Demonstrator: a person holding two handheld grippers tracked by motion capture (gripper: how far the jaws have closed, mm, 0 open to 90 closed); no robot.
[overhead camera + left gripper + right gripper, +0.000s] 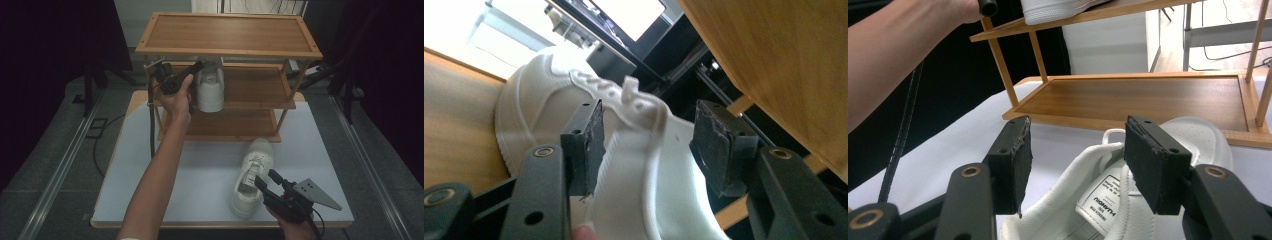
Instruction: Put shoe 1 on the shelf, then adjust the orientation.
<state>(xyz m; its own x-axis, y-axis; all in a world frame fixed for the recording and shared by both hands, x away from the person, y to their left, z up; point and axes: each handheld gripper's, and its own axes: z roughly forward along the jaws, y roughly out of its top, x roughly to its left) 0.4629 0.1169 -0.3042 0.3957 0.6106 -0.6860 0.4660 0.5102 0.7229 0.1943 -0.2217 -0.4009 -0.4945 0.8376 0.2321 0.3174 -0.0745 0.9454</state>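
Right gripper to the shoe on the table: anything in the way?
Nothing visible. The right gripper hangs with its jaws open just behind the heel of the white shoe on the table; in the right gripper view the heel opening lies directly ahead between the pads, with no other thing in between.

tongue label of shoe — print upside down, unreadable
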